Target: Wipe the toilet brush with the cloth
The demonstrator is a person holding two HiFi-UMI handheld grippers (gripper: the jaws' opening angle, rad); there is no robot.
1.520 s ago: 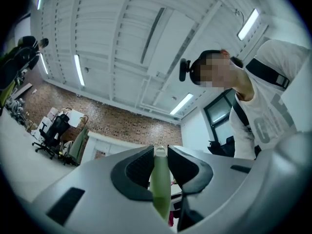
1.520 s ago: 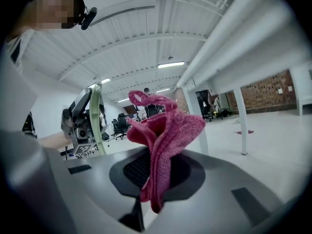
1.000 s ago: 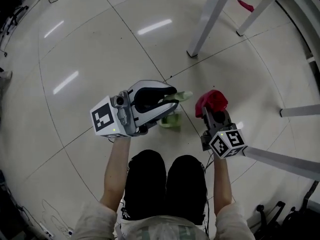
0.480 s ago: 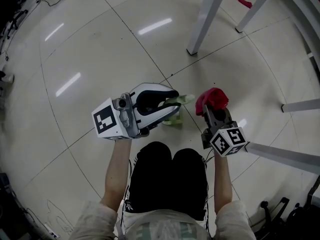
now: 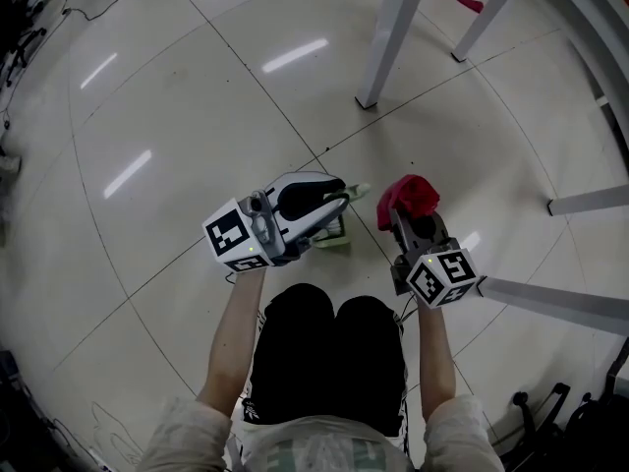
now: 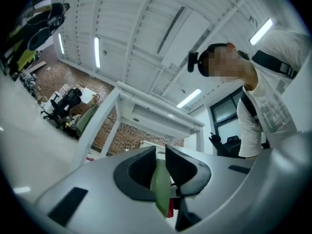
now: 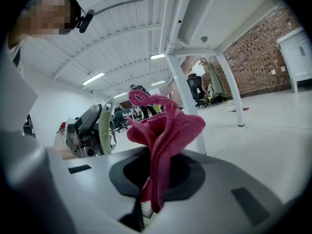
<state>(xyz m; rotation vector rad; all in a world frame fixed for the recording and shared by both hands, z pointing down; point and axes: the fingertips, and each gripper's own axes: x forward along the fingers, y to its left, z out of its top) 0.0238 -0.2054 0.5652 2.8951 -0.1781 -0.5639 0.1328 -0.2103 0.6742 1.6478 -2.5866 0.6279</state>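
The left tool (image 5: 339, 205) clamps the pale green plastic toilet brush (image 5: 355, 191), its handle pointing toward the crumpled crimson cloth (image 5: 411, 195) pinched in the right tool (image 5: 406, 218), just beside.

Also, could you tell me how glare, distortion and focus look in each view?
Head view: lights glare as streaks on the floor, and the table legs splay with fisheye distortion. Left gripper view: the green brush handle is soft, too close. Right gripper view: the red cloth is fairly sharp.
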